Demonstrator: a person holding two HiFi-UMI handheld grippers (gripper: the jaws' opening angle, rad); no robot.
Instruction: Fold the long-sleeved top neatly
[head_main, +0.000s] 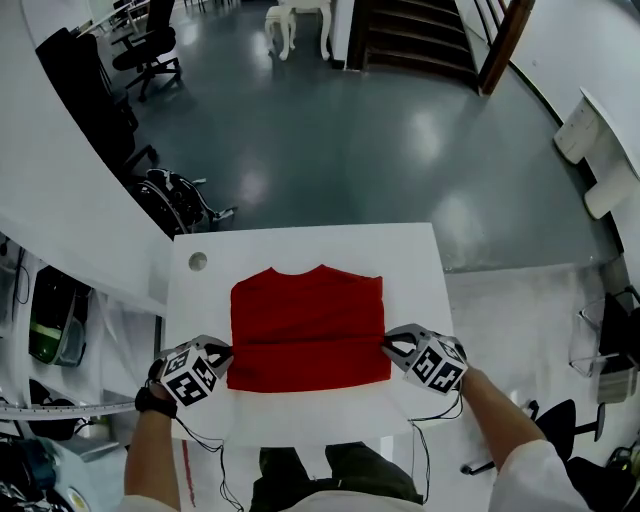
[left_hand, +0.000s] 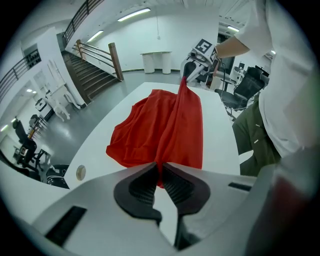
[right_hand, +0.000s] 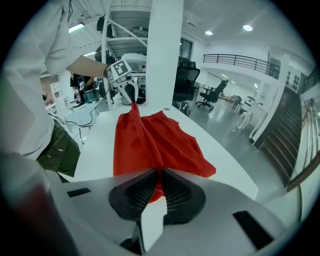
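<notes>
The person had both forearms stretched forward and down, with the left gripper (head_main: 225, 351) and the right gripper (head_main: 390, 342) level with each other, well apart, and their marker cubes (head_main: 190, 378) facing up. Each gripper's jaws were pressed together on a pinch of the red top (head_main: 308, 325), one at either side edge, and the jaw tips were turned in toward each other. A dark band (head_main: 152, 401) ringed the left wrist just behind its gripper, and a white sleeve (head_main: 530, 475) covered the right arm further back.
</notes>
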